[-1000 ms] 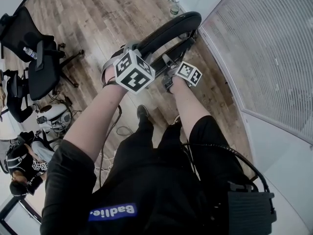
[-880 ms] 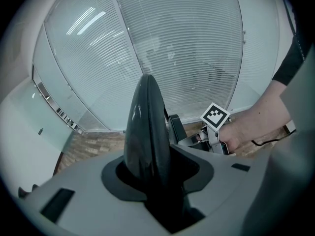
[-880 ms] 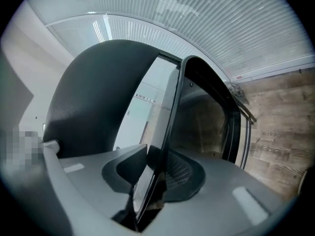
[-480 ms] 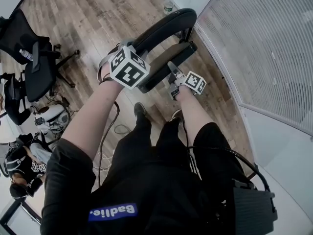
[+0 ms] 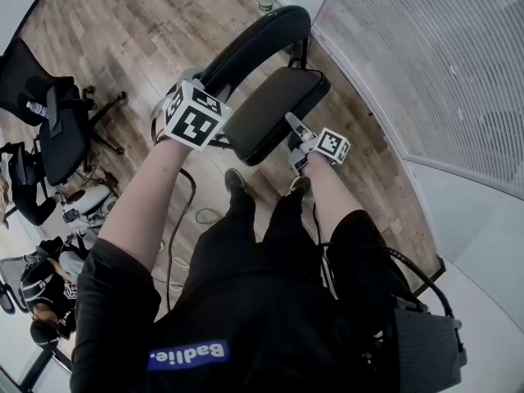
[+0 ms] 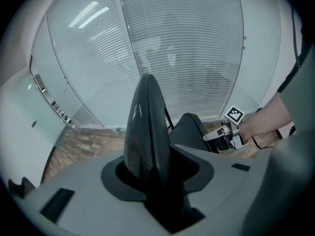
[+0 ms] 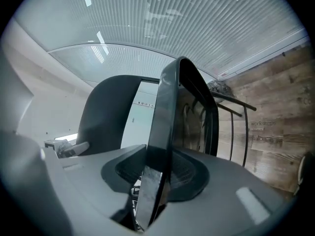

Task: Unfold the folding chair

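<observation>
Black throughout: found the folding chair (image 5: 246, 56) standing on the wooden floor (image 5: 147, 31), just ahead of the person's shoes (image 5: 236, 180), seat (image 5: 282, 97) swung out from the backrest (image 6: 147, 122). Judged it rigid, fairly heavy and hinged, smooth rims liable to slip; best taken at backrest top and seat front edge. Noted the left gripper (image 6: 147, 171) clamped wide across the backrest top. Noted the right gripper (image 7: 152, 181) pinching the seat's front edge, jaws just eased slightly wider yet pressing on it.

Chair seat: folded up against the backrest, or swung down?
Swung down, maybe not fully: the seat faces up, its front edge well clear of the backrest.
</observation>
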